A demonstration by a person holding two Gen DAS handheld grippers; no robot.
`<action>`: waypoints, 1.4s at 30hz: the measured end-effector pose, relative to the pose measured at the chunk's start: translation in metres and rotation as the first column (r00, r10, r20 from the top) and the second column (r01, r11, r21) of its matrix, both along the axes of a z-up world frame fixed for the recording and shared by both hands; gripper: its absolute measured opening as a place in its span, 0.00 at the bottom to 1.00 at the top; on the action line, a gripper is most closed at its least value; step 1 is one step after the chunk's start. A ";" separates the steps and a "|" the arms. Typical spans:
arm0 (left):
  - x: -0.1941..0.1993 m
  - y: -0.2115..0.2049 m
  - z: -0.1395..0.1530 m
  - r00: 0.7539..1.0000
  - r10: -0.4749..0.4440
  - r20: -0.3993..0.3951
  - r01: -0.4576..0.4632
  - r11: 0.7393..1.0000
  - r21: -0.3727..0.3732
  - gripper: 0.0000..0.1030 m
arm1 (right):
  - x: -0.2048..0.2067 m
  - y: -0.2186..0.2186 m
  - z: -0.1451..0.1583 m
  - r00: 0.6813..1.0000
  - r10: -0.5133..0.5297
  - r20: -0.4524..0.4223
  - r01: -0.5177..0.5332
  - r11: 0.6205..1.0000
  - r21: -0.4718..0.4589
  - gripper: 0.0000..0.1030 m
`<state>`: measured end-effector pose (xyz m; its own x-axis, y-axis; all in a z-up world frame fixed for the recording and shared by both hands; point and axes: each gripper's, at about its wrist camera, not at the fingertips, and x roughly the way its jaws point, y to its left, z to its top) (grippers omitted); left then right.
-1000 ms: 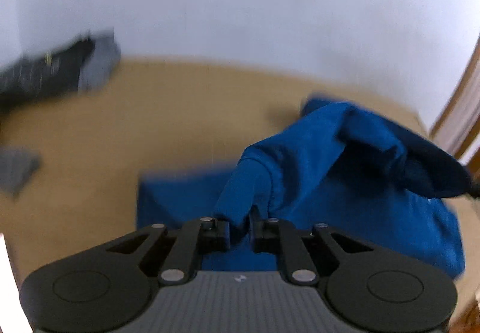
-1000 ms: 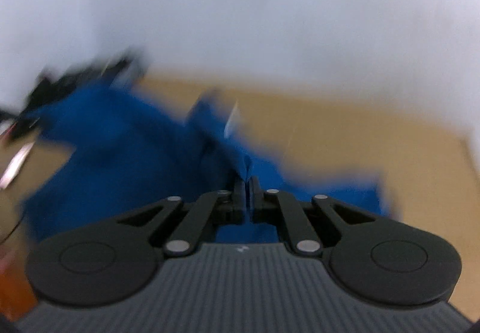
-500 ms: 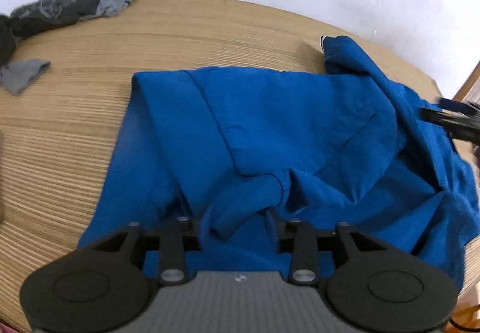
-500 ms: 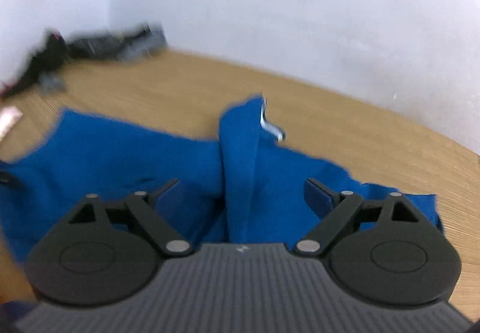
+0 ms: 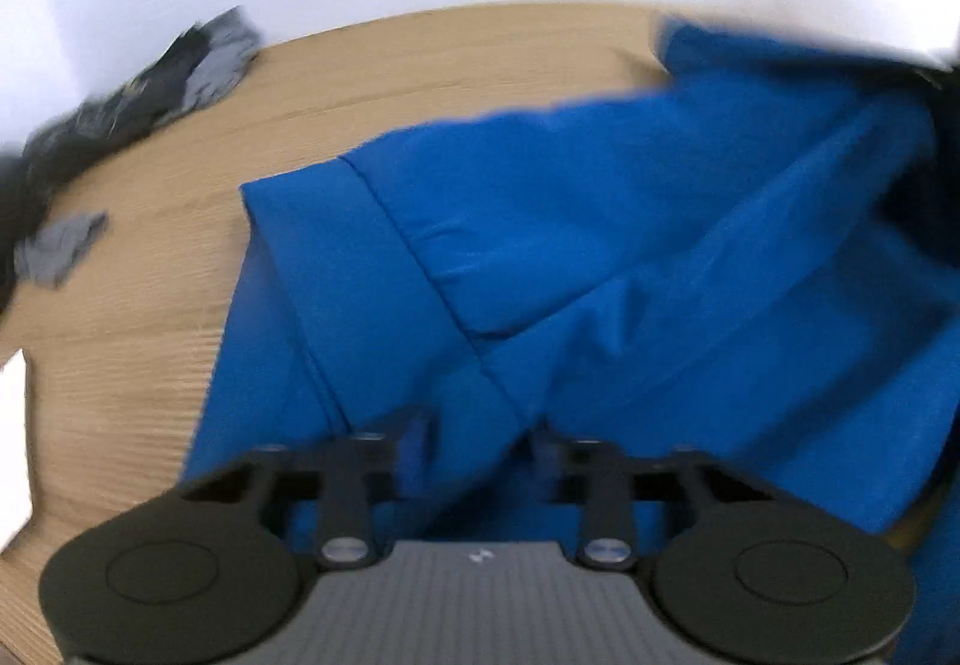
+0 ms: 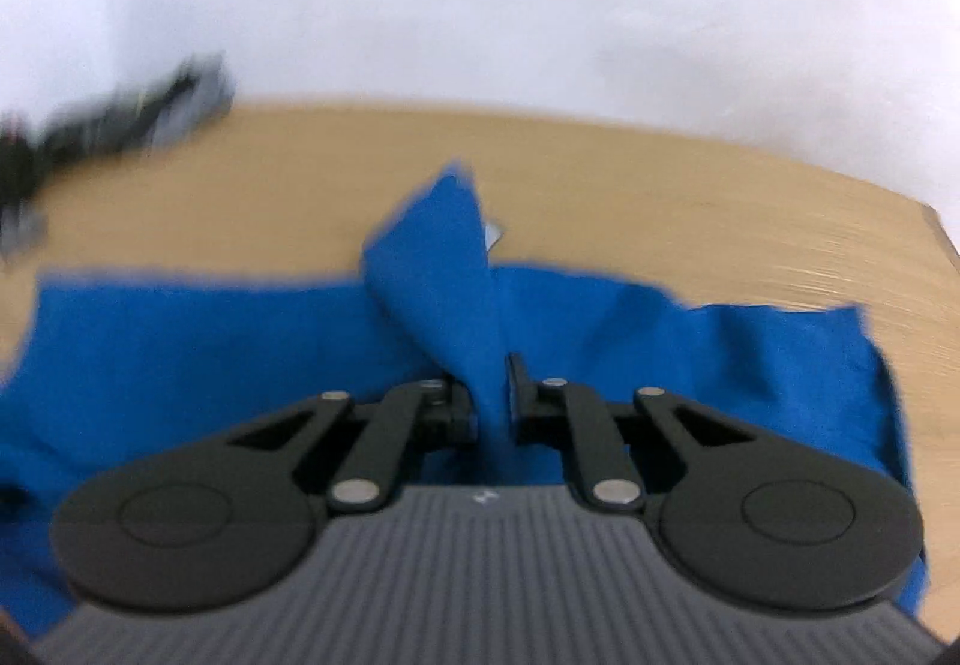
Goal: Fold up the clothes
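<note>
The right gripper (image 6: 492,395) pinches a raised fold of the blue fabric garment (image 6: 432,281); the left gripper (image 5: 480,443) is closing, garment between its jaws.

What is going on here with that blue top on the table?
A person is folding a blue fabric garment on a light wooden table with two handheld grippers. The right gripper is shut on a raised fold of it. The left gripper is closing around another fold. Dark and grey clothes lie heaped behind.
</note>
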<state>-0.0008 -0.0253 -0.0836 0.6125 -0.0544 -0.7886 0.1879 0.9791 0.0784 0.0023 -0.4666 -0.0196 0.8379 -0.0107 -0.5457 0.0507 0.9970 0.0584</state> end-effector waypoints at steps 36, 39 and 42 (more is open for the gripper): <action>0.317 -0.016 0.056 0.979 0.115 0.171 -0.149 0.969 0.199 0.51 | 0.211 -0.067 0.161 0.952 -0.217 0.217 0.231 0.972 -0.044 0.43; 0.299 0.000 0.042 0.981 0.126 0.146 -0.153 0.969 0.196 0.56 | 0.191 -0.051 0.126 0.982 -0.130 0.138 0.145 0.983 -0.109 0.51; 0.272 0.016 0.039 0.989 0.122 0.087 -0.131 0.986 0.106 0.57 | 0.171 -0.041 0.098 0.998 -0.054 0.037 0.058 0.992 -0.116 0.51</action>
<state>0.2717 -0.0089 -0.0451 0.6704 0.1122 -0.7334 0.0521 0.9789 0.1974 0.1736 -0.5076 0.0783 0.8520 -0.1205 -0.5095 0.1068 0.9927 -0.0562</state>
